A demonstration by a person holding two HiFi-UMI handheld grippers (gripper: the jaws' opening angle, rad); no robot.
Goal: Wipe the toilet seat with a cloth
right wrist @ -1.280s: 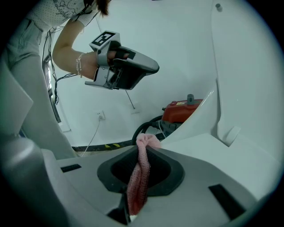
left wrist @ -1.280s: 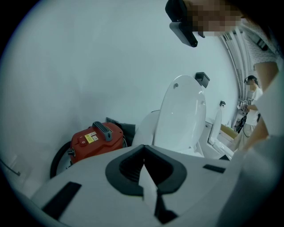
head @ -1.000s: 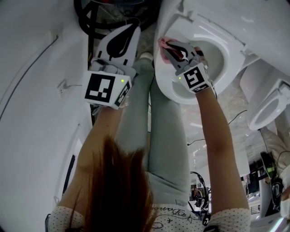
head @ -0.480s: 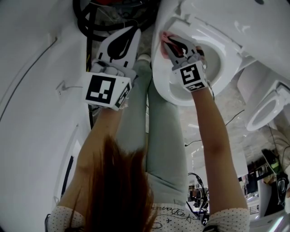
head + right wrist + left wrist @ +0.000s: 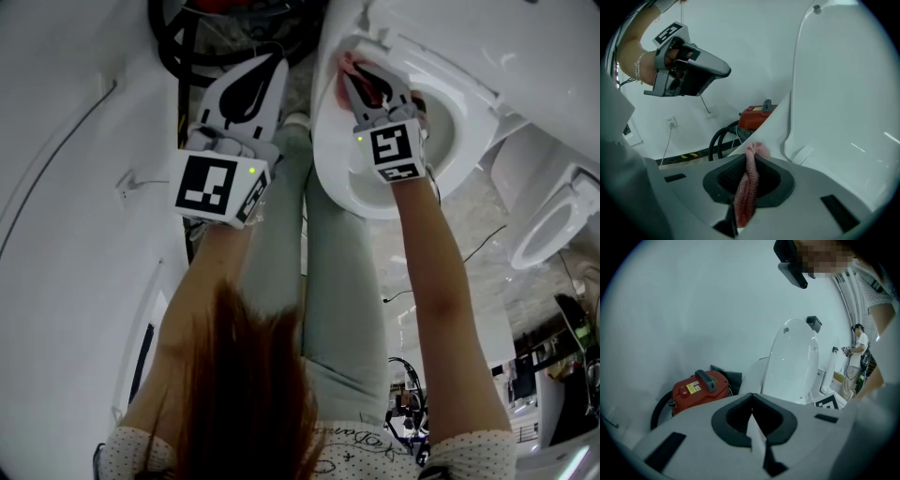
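While the right tool (image 5: 747,165) clamps the cloth (image 5: 746,190) at the back edge of the seat (image 5: 339,176) (wiping seems mid-stroke), the left tool (image 5: 752,423) hangs closed, empty, and the next move needs steady pressure along the rim.

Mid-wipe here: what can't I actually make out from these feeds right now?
- Head view: the right gripper covers the spot where the cloth meets the toilet seat, so contact is unclear.
- Right gripper view: the cloth's bunched tip hides the seat surface right behind it.
- Left gripper view: the print on the red vacuum label is too small to read.
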